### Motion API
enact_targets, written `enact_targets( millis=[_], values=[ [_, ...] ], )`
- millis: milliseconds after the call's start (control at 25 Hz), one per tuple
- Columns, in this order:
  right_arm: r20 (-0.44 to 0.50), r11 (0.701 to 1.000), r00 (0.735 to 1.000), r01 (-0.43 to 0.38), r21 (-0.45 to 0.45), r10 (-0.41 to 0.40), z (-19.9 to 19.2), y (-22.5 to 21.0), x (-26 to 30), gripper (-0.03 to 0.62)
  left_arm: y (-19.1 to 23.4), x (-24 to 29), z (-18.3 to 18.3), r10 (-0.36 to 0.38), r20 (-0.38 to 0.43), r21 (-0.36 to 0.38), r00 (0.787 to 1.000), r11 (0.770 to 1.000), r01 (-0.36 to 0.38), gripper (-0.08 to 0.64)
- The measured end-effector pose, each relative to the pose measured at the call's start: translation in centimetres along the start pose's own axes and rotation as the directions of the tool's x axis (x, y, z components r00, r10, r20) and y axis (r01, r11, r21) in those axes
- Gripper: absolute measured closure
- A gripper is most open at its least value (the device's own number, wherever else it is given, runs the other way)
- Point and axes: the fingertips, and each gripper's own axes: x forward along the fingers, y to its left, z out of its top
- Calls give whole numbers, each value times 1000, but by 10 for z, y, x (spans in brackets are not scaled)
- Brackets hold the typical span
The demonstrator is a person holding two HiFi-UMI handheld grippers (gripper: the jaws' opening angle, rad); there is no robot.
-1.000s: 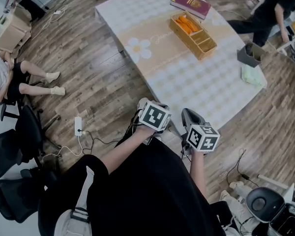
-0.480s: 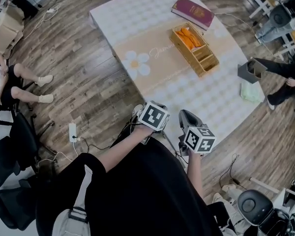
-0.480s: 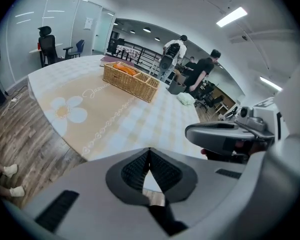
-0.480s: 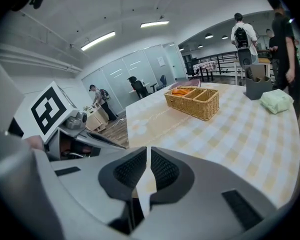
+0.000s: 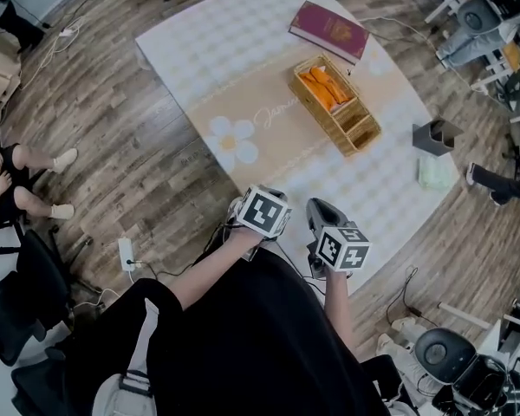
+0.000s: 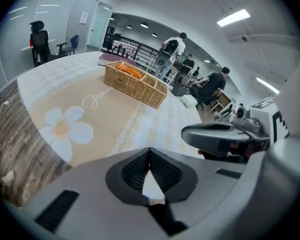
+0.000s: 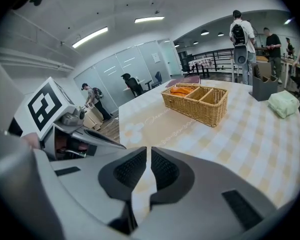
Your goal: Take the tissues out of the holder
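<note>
A grey open-topped holder (image 5: 436,135) stands near the table's right edge, with a pale green tissue pack (image 5: 433,172) lying just beside it on the cloth. Both also show in the right gripper view, the holder (image 7: 264,88) behind the pack (image 7: 284,104). My left gripper (image 5: 241,204) and right gripper (image 5: 317,210) hang side by side over the table's near edge, well short of the holder. The left gripper (image 6: 149,151) is shut with nothing in it. The right gripper (image 7: 148,151) has its pads almost touching, with nothing between them.
A wicker basket (image 5: 334,102) with orange things in one end sits mid-table, and a maroon book (image 5: 329,29) lies behind it. The tablecloth (image 5: 243,76) has a flower print. A power strip and cables (image 5: 126,254) lie on the wood floor; office chairs (image 5: 17,302) stand left, a person's legs (image 5: 501,185) right.
Both grippers have travelled together toward the table, which now lies nearer and more central in the head view. The person at the right has moved mostly out of view. The jaws kept as they were.
</note>
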Motion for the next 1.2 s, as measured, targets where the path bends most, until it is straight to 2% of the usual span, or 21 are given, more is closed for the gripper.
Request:
enact_targets(
  millis=[440,640,960,1200],
  values=[
    [21,994,994,106,19,-107,48,-16,45,555,43,15,35,-61,-35,57,998,996,63,560],
    [52,989,988,147,12,-148,74,-27,57,517,57,18,52,-92,-42,70,995,993,94,560],
    [109,969,969,232,-82,-223,127,-57,66,468,70,31,63,-116,-62,82,991,989,121,560],
    [101,948,961,272,-163,-258,148,-76,78,437,74,41,67,-135,-79,89,988,986,142,560]
  ],
)
